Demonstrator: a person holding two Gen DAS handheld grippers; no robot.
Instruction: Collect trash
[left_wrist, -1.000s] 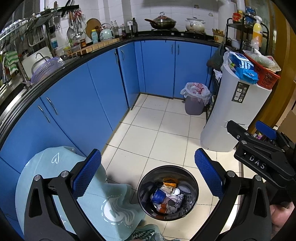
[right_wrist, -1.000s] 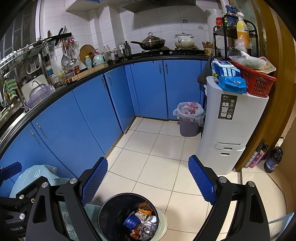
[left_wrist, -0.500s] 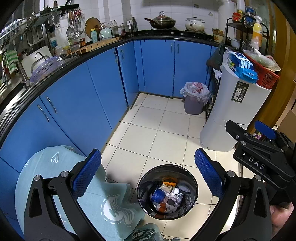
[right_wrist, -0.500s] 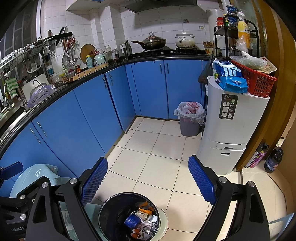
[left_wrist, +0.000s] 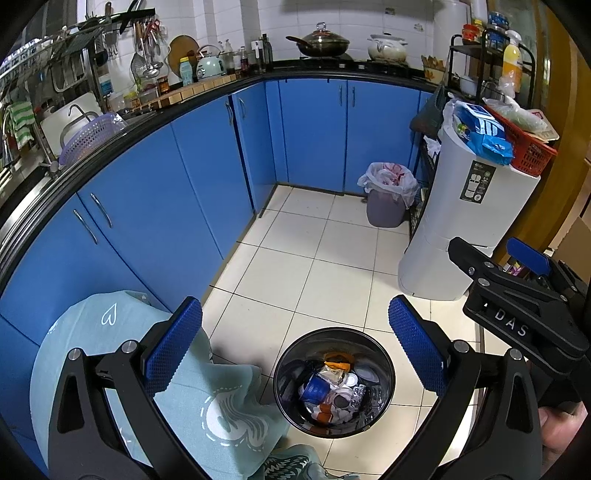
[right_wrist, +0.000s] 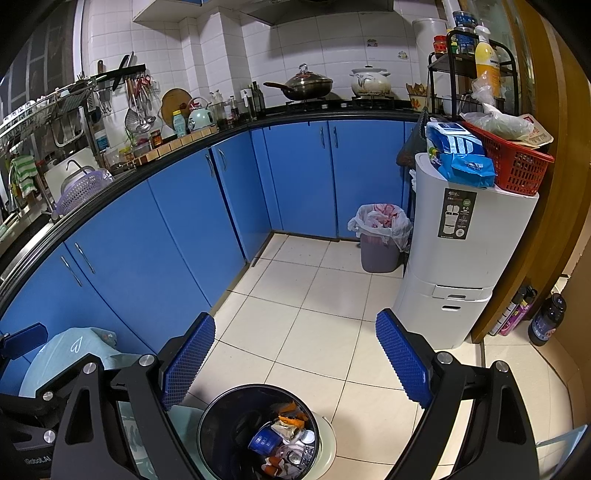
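A round metal trash bin (left_wrist: 384, 369) stands on the tiled floor, holding a blue cup, wrappers and other rubbish (left_wrist: 334, 393). It also shows in the right wrist view (right_wrist: 218, 428). My left gripper (left_wrist: 295, 350) is open and empty, held above the bin. My right gripper (right_wrist: 295, 363) is open and empty, above and a little behind the bin. The right gripper's body shows at the right edge of the left wrist view (left_wrist: 517, 306).
A light blue cloth (left_wrist: 110, 354) covers a low surface left of the bin. Blue cabinets (left_wrist: 184, 192) curve along the left and back. A lined waste basket (left_wrist: 386, 199) and a white appliance (left_wrist: 465, 229) with a red basket (left_wrist: 524, 147) stand at the right.
Almost nothing: both views have drifted very slightly, and the bin sits a touch lower in the frames. Both grippers stay open and empty.
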